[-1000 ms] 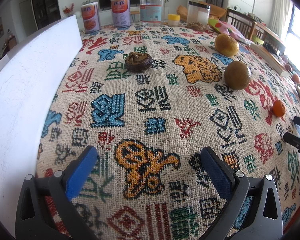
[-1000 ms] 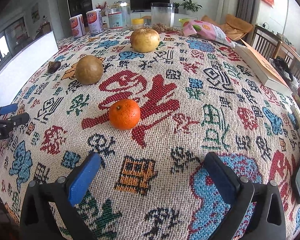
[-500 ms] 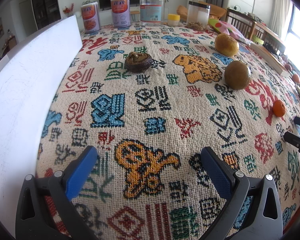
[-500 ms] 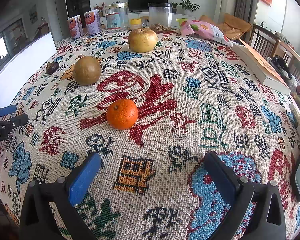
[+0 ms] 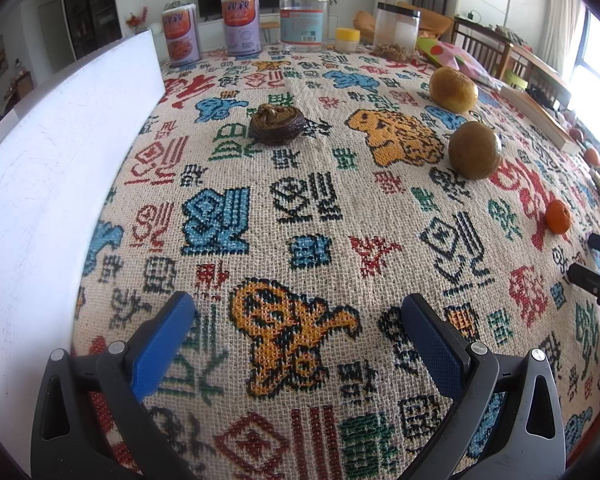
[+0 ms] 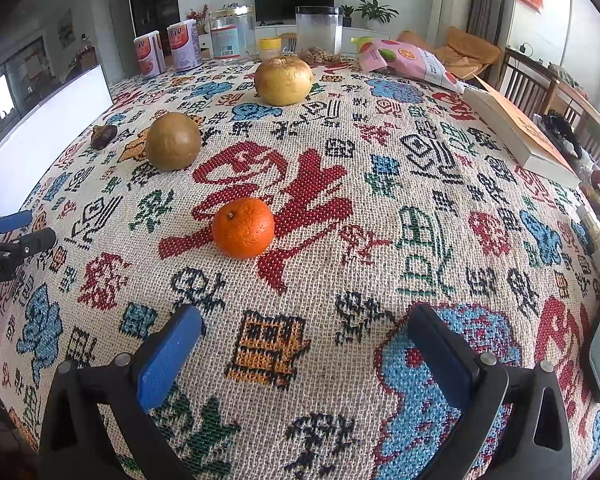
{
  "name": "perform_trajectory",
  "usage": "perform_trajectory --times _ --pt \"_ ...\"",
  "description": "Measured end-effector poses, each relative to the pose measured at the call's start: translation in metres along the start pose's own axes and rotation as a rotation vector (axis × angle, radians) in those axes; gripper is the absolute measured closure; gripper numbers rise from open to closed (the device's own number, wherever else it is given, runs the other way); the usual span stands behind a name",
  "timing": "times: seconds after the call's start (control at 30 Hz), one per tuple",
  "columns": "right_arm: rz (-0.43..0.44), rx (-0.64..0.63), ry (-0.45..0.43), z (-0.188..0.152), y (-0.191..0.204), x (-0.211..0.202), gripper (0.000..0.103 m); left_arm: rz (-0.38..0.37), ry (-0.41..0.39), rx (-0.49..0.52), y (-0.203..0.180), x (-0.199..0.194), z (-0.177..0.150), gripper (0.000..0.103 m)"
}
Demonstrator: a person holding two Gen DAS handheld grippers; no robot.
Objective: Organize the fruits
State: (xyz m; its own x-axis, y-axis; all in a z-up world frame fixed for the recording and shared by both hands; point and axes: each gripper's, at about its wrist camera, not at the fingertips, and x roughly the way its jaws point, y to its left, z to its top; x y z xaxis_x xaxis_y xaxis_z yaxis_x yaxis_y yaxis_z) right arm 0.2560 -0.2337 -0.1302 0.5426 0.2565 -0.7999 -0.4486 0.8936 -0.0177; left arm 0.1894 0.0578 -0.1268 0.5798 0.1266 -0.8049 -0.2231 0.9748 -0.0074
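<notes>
fruit sits loose on the patterned woven tablecloth (image 6: 380,216), four pieces in a rough line; nearest the right gripper (image 6: 304,350) is a small orange (image 6: 243,227), resting on the big red motif just ahead of the fingers and slightly left of their gap; beyond it a round brownish-green fruit (image 6: 173,141), then a larger yellowish fruit (image 6: 283,80) towards the far jars; a small dark wrinkled fruit (image 6: 103,136) lies off to the left near the white board (image 6: 56,120).

right gripper hovers low over the cloth with its blue pads (image 6: 168,358) spread wide and nothing between them; compared with a second ago the orange has slid lower and larger in the right wrist view, and the far jars have dropped a little too, so this gripper has eased forward towards it.

left gripper (image 5: 298,342) is likewise spread wide and empty, over the orange woven figure; its view matches the earlier ones, the dark wrinkled fruit (image 5: 277,123) ahead, the brownish-green fruit (image 5: 475,150) and yellowish fruit (image 5: 453,84) to the right, the orange (image 5: 558,216) near the right edge, none of them shifted on the cloth; the white board (image 5: 60,152) runs along its left side.

at the far edge stand two printed tins (image 6: 168,50), clear jars (image 6: 318,30), a small yellow-lidded pot (image 6: 269,48) and a pink snack bag (image 6: 408,60); a book (image 6: 520,136) lies at the right.
</notes>
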Motion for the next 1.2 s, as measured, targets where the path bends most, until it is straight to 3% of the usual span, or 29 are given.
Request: perform_trajectory --times 0.47,0.57,0.7,0.8,0.97,1.0,1.07,1.17,1.2 --pt "0.001 0.001 0.000 0.000 0.000 0.000 0.000 0.000 0.000 0.001 0.000 0.000 0.000 0.001" --pt "0.000 0.001 0.000 0.000 0.000 0.000 0.000 -0.074 0.011 0.015 -0.007 -0.003 0.005 0.002" --pt "0.002 0.001 -0.001 0.000 0.000 0.000 0.000 -0.209 -0.005 0.056 -0.037 -0.008 0.029 0.002" --pt "0.003 0.002 -0.001 0.000 0.000 0.000 0.000 -0.239 -0.022 0.107 -0.067 -0.003 0.052 0.002" --pt "0.003 0.003 -0.001 0.000 -0.001 0.000 0.000 -0.213 -0.042 0.148 -0.109 0.023 0.088 0.003" --pt "0.003 0.003 -0.001 0.000 0.000 0.000 0.000 -0.209 -0.029 0.130 -0.112 0.031 0.093 0.006" --pt "0.003 0.003 -0.001 0.000 0.000 0.000 0.000 -0.221 0.003 0.093 -0.113 0.044 0.098 0.021" --pt "0.004 0.003 -0.001 0.000 -0.001 0.000 0.000 -0.252 0.028 0.104 -0.117 0.055 0.097 0.035" --pt "0.006 0.003 -0.002 0.000 -0.001 0.000 0.000 -0.279 0.019 0.117 -0.118 0.054 0.095 0.048"
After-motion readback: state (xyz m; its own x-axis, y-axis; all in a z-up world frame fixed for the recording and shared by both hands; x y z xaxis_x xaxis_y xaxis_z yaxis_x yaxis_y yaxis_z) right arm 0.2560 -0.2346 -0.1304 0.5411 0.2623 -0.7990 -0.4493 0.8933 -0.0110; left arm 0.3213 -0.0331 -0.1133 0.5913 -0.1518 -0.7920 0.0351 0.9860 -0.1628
